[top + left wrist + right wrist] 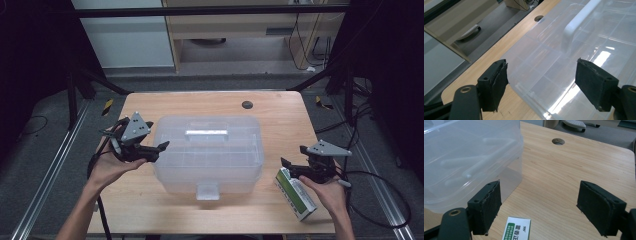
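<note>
High view: big clear plastic box with white handle (207, 152) sits mid wooden table (280, 112), lid shut. Left gripper (161, 147) held just beside box's left side, not touching. Right gripper (286, 165) over top end of small green-and-white carton (296, 194), which lies flat near table's right front edge.

Left gripper view: jaws wide open, holding nothing. Clear box below, between them.

Right gripper view: jaws wide open, nothing held. Carton end low between them. Box at left.
</note>
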The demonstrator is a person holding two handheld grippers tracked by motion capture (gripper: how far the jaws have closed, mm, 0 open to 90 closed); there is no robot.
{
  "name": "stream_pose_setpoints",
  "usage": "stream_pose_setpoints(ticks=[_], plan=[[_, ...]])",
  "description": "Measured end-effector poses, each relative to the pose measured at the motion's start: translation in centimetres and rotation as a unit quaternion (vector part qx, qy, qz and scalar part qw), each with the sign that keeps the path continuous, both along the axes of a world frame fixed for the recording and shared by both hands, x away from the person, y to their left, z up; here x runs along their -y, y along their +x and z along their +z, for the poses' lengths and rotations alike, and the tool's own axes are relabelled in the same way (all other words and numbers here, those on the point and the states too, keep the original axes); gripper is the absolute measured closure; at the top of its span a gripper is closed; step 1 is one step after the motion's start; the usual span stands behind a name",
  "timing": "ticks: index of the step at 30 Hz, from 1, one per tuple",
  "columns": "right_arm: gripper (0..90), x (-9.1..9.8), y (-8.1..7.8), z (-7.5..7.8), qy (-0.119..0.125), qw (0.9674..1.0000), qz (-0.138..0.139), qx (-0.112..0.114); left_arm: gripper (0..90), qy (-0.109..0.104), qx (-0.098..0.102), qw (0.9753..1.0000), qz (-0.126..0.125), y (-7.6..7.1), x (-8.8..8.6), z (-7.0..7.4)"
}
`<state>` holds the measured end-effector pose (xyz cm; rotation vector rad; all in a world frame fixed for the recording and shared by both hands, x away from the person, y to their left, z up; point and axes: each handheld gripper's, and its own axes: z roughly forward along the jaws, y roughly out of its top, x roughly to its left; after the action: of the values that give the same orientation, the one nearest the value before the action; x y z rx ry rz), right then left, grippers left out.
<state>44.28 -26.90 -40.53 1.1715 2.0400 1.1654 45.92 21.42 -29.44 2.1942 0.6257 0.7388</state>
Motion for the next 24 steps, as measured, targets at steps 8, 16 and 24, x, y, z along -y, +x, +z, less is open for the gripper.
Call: stream_pose_setpoints(ticks=[8, 16, 24], plan=[[18.5, -0.4, 0.0, -0.2, -0.009, 0.9999, 0.002, -0.009, 26.7, 0.024, 0.002, 0.9994, -0.024, 0.2, 2.0, 0.3], [18.5, -0.5, -0.1, -0.3, -0.017, 0.9998, 0.004, -0.013, 29.7, 0.050, 0.003, 0.9976, -0.047, 0.4, 3.9, 0.8], [18.4, -0.6, -0.1, -0.5, -0.023, 0.9996, 0.007, -0.015, 36.3, 0.085, 0.002, 0.9942, -0.066, 0.8, 5.1, 1.0]])
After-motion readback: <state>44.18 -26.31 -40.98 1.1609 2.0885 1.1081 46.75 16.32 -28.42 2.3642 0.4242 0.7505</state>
